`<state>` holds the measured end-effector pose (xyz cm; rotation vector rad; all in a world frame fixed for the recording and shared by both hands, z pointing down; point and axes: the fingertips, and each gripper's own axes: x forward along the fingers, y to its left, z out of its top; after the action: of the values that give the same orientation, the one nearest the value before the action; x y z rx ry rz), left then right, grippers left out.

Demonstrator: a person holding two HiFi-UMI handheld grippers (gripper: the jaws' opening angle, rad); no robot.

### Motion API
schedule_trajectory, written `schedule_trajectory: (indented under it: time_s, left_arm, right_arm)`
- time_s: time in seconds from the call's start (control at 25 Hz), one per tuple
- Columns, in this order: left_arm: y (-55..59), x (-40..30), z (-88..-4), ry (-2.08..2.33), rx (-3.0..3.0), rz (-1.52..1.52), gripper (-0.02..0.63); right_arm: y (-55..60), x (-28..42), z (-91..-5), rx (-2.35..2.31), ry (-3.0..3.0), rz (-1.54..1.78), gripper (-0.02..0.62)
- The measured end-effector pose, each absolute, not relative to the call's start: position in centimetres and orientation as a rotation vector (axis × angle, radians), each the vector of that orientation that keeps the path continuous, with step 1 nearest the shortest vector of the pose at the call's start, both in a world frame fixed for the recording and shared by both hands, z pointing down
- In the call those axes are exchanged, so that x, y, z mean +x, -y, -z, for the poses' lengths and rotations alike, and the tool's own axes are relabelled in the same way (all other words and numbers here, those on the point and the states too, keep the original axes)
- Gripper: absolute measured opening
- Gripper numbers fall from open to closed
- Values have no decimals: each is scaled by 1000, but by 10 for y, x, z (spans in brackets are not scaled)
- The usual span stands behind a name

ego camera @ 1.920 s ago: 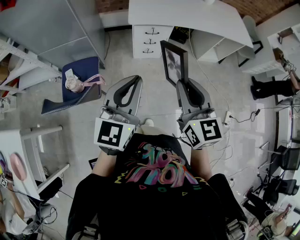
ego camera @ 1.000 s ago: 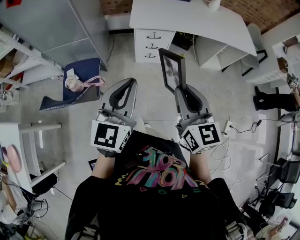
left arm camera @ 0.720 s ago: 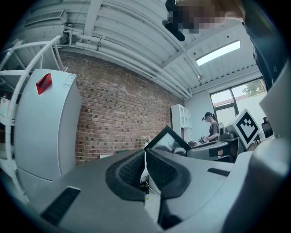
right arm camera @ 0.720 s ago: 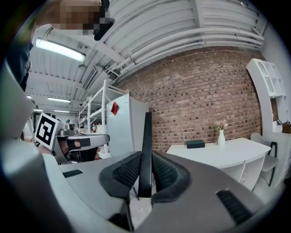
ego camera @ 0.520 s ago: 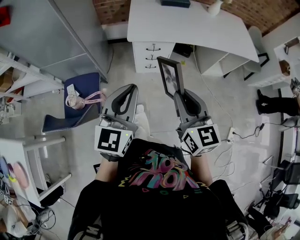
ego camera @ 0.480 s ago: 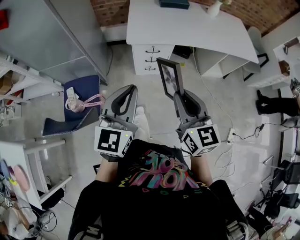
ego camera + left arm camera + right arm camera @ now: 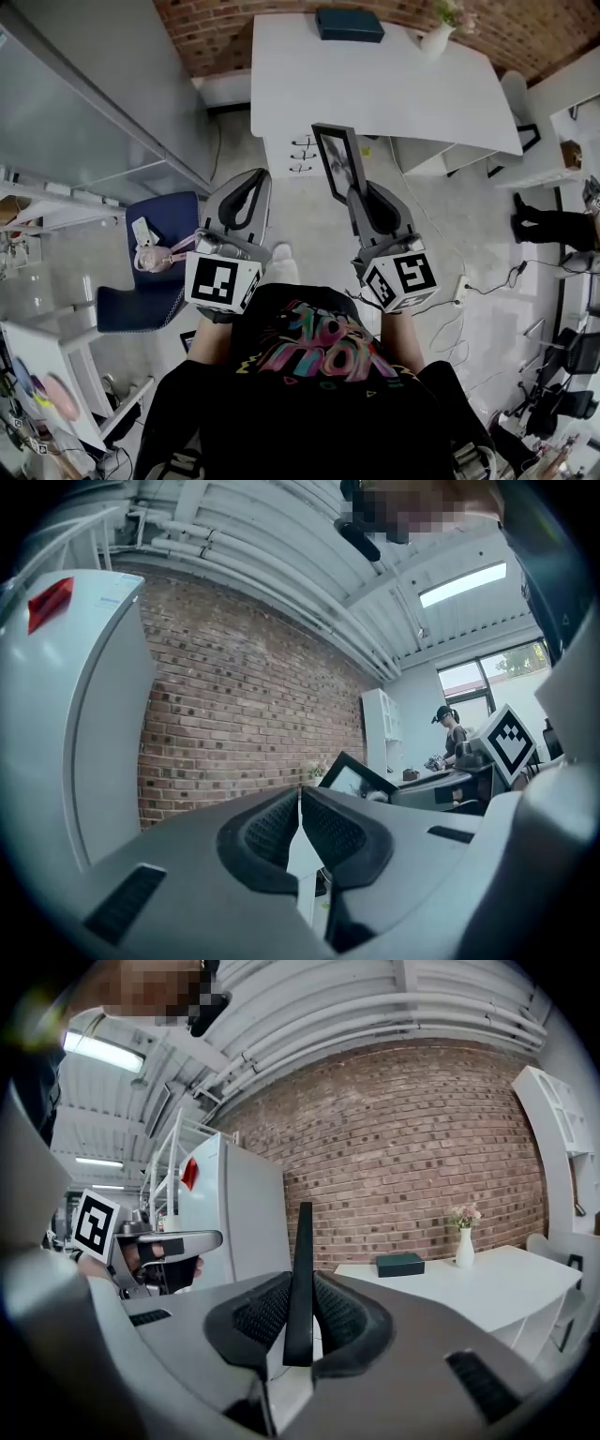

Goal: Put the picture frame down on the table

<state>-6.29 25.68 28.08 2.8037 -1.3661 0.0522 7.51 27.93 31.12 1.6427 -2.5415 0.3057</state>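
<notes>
A black picture frame stands upright on its edge in my right gripper, which is shut on its lower edge. In the right gripper view the frame shows edge-on between the ribbed pads, with the gripper pointing at the white table. In the head view the table lies just ahead of the frame. My left gripper is held level beside the right one, its jaws closed on nothing. In the left gripper view the frame appears to the right.
A dark green box and a white vase with flowers stand at the table's far side by the brick wall. White drawers sit under the table. A blue chair and a grey cabinet are to the left.
Both grippers have been carried forward toward the white table, which now fills the top of the head view. The frame stays upright in the right gripper.
</notes>
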Motion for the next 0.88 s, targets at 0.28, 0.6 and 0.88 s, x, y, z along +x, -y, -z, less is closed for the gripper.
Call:
schedule_trajectory:
  time_s: [0.28,0.6,0.88]
  left_arm:
    - [-195,-84,-290,1347,2797,-46,31]
    - [-165,-99,-308,1331,2756,-61,31]
    - [-129,-92,-320,1347,2735,-80,30]
  right_arm:
    - [-217,57,-318,1655,2528,-326,87]
    - [-190,46,-335,1664,2482,-374,86]
    - [-149,55,-350,1635,2481,-398,86]
